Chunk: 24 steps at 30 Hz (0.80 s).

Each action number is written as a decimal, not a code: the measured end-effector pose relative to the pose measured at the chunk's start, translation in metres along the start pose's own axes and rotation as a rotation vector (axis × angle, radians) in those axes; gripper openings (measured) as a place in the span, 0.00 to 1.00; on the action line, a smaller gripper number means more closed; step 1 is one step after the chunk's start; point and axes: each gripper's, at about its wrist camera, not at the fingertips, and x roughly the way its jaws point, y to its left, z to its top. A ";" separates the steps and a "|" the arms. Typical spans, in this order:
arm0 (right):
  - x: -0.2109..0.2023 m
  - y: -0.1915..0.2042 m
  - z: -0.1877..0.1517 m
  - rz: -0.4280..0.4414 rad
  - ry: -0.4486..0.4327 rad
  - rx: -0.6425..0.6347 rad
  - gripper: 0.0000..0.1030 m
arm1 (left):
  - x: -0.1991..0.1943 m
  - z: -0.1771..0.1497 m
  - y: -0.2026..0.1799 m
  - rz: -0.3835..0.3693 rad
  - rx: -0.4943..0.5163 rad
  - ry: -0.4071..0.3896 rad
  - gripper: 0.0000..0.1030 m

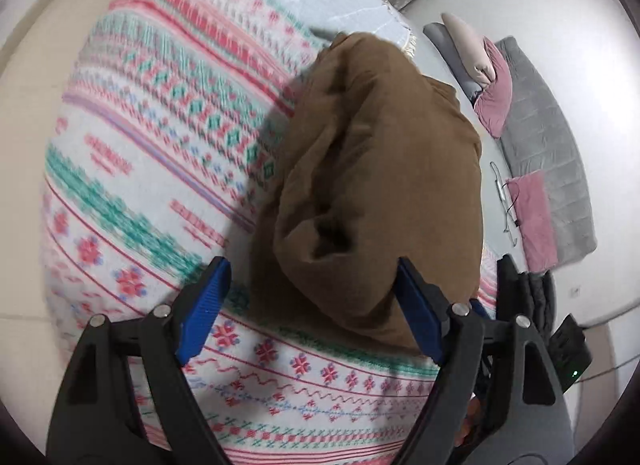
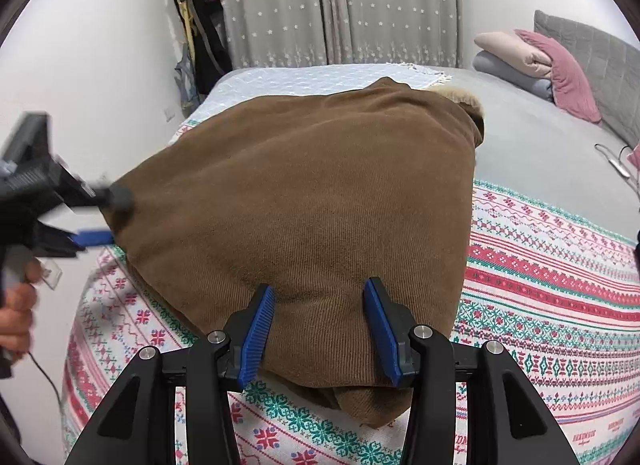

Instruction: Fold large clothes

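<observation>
Brown coat (image 2: 304,217) lies folded on the patterned blanket (image 2: 560,297), looks thick, soft, heavy, so I'd grab its near doubled edge; both my grippers, left (image 1: 312,297) and right (image 2: 320,325), are spread wide, pinching nothing.

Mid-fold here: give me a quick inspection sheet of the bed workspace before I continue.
Surface: patterned blanket over the bed.
Job's things: brown garment, folded into a bulky bundle.
Clutter: stacked pillows at the headboard.
Grippers: left tongs open, straddling the garment's end; right tongs open over its near edge.
Cables: thin cable on the grey sheet.
Surroundings: starred curtain, hanging clothes.
</observation>
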 end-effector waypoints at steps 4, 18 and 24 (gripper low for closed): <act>-0.005 -0.014 0.000 0.074 0.000 0.046 0.46 | 0.008 -0.004 -0.006 -0.033 -0.016 0.007 0.80; -0.013 -0.087 0.010 0.275 -0.005 0.388 0.77 | 0.018 -0.005 -0.009 0.003 -0.045 -0.035 0.69; 0.032 -0.154 0.042 0.350 0.045 0.576 0.77 | 0.020 -0.006 -0.004 -0.006 -0.053 -0.032 0.70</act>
